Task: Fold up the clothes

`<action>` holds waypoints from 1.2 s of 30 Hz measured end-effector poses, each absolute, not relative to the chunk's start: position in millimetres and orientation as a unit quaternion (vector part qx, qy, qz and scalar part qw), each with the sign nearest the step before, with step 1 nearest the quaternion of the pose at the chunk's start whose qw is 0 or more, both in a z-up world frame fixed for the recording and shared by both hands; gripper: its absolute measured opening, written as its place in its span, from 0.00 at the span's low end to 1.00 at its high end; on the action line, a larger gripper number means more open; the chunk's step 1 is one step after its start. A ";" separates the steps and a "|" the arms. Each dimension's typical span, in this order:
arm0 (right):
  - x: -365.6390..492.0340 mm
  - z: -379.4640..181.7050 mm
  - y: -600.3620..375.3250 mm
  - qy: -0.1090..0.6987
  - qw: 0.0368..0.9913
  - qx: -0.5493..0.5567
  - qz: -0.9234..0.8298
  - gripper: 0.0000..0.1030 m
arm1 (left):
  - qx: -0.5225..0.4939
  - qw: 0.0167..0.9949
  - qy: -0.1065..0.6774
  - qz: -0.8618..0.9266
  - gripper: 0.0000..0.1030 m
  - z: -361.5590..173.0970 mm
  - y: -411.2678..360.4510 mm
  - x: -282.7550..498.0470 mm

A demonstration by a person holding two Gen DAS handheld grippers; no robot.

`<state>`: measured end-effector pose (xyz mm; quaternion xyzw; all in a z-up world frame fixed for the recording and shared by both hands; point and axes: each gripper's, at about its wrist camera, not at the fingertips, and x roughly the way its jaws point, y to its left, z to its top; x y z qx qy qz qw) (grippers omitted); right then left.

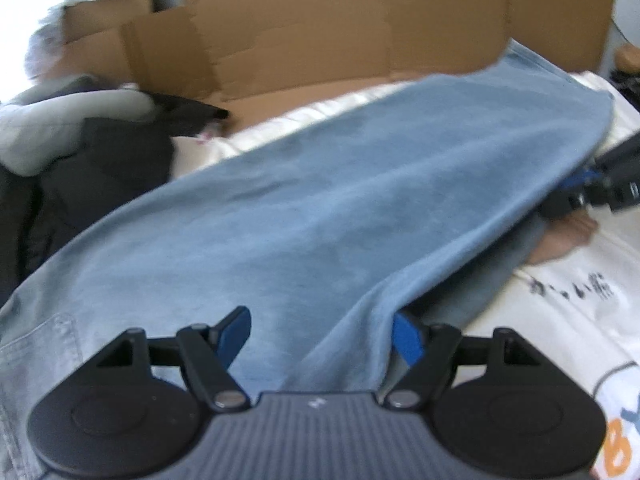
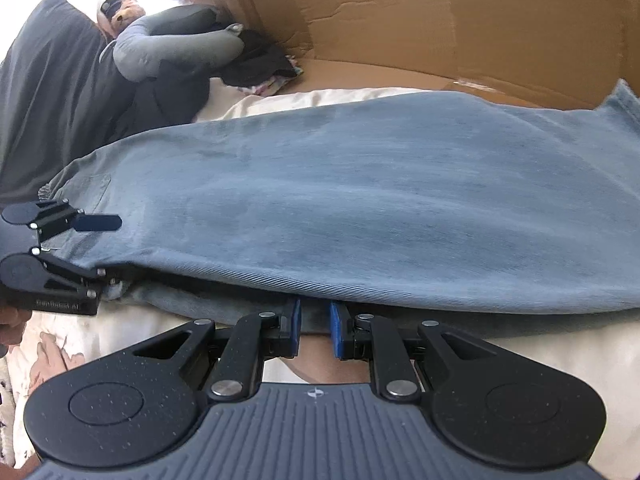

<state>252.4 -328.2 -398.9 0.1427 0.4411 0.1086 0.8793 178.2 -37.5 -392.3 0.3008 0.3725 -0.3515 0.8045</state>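
Light blue jeans (image 1: 320, 200) lie lengthwise across a white printed bed cover (image 1: 560, 340), one layer folded over another. My left gripper (image 1: 320, 336) stands wide open at the pocket end. One finger rests above the denim, and the top layer drapes over the other. The right wrist view shows this left gripper (image 2: 108, 246) straddling the jeans' (image 2: 360, 200) edge. My right gripper (image 2: 316, 326) has its blue pads close together on the near edge of the denim. In the left wrist view the right gripper (image 1: 588, 184) sits partly under that edge, with a hand (image 1: 568, 240) beneath it.
Flattened cardboard (image 1: 320, 40) stands as a wall along the far side of the bed. A pile of dark clothes (image 1: 100, 168) and a grey cushion (image 2: 172, 52) lie at the far left. A dark pillow (image 2: 48, 80) is beside them.
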 end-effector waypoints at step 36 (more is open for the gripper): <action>316.5 -386.9 -151.0 0.444 0.844 0.077 0.292 0.16 | 0.249 0.858 0.403 -0.197 0.80 -407.3 78.7 152.5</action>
